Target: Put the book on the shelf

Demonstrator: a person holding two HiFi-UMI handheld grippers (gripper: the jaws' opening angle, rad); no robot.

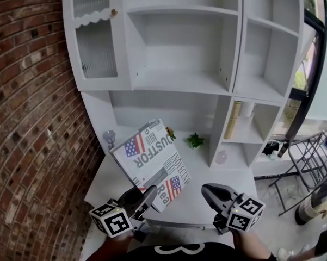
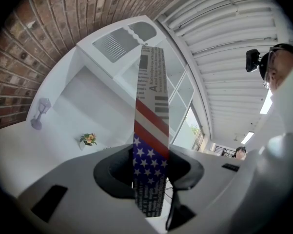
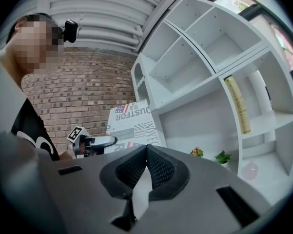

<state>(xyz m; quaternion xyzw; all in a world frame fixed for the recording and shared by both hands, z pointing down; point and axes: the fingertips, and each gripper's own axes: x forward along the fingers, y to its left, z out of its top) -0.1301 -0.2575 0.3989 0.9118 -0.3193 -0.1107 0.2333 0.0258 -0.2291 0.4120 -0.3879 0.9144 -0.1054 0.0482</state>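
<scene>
Holding the book (image 1: 150, 159) by just its bottom edge, the left claw (image 1: 145, 196) is clamped on it, below the white shelf (image 1: 179, 83) and not in it yet. The right claw (image 1: 208, 191) is pressed together with nothing in it, also below the shelf. The book is big and leans, so I think it may slip, swing, or bump the shelf's front edge going up.

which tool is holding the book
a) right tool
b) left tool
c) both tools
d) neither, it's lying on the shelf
b: the book stands clamped between the jaws of the left tool, while the right tool is shut with nothing in it.
</scene>
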